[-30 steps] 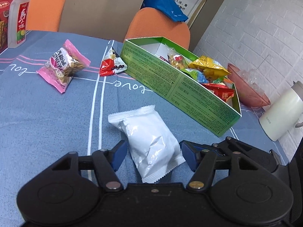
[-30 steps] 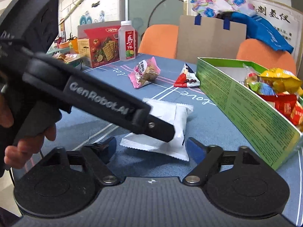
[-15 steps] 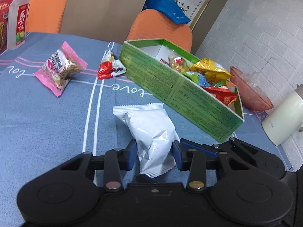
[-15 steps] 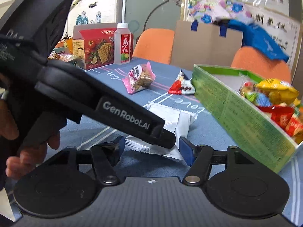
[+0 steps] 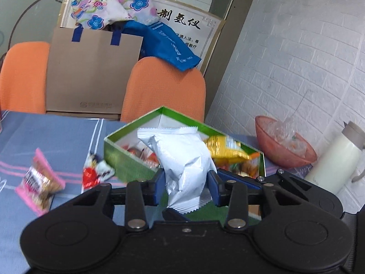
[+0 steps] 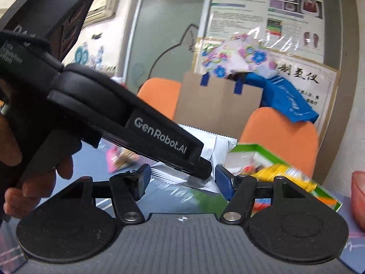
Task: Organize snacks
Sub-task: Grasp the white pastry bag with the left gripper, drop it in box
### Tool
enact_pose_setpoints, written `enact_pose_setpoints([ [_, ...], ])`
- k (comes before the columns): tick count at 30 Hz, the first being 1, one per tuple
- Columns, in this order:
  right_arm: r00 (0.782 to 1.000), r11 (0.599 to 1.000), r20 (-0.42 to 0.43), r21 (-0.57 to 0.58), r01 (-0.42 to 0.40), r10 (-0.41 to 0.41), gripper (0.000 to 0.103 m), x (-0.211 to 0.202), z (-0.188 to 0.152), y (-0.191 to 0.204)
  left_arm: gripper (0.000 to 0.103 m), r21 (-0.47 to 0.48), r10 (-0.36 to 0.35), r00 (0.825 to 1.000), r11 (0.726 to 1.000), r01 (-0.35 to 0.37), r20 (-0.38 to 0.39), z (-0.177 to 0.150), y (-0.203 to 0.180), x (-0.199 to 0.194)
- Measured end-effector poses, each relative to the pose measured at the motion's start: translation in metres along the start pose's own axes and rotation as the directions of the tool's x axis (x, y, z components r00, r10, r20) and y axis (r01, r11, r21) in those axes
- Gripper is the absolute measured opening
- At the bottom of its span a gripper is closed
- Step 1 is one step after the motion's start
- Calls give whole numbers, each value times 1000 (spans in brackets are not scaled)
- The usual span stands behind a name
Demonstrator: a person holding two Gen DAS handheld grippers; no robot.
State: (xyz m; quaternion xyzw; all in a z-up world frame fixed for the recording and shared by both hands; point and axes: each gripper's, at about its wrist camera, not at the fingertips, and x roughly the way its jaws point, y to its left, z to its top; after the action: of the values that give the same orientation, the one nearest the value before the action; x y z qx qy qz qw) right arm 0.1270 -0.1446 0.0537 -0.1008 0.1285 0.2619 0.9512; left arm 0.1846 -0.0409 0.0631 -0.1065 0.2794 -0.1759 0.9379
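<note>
Packet (image 5: 184,159) clamped in left tongs (image 5: 186,187), above box rim (image 5: 131,130).

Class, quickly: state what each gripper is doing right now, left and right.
Left gripper: shut on the white packet, lifted off the table.
Right gripper: open, holding nothing.

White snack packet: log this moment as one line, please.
left gripper: shut on white packet | packet: off table, before green box | right gripper: open
</note>
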Motion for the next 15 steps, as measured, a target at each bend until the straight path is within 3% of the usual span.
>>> enact_pose_setpoints([
  [1,1000,1000,6,16,4,-4,100,6,3,-8,97,-8,1,1000,1000,-1,0,6,1,9],
  [2,1000,999,11,27,19,-20,83,11,5,-16,98,-17,3,1000,1000,-3,-4,12,2,17],
  [3,999,999,12,34,39,-39,74,16,8,-23,98,-35,-10,1000,999,10,-8,16,5,26],
  [4,999,998,3,46,31,-32,71,22,9,-31,98,-54,-17,1000,998,17,-11,19,8,33],
  [12,994,993,-28,43,107,-105,69,44,8,-42,99,-55,-11,1000,998,10,-26,31,8,66],
  [15,988,989,-45,31,148,-146,73,58,2,-41,103,-5,48,998,999,-48,-47,30,7,77],
])
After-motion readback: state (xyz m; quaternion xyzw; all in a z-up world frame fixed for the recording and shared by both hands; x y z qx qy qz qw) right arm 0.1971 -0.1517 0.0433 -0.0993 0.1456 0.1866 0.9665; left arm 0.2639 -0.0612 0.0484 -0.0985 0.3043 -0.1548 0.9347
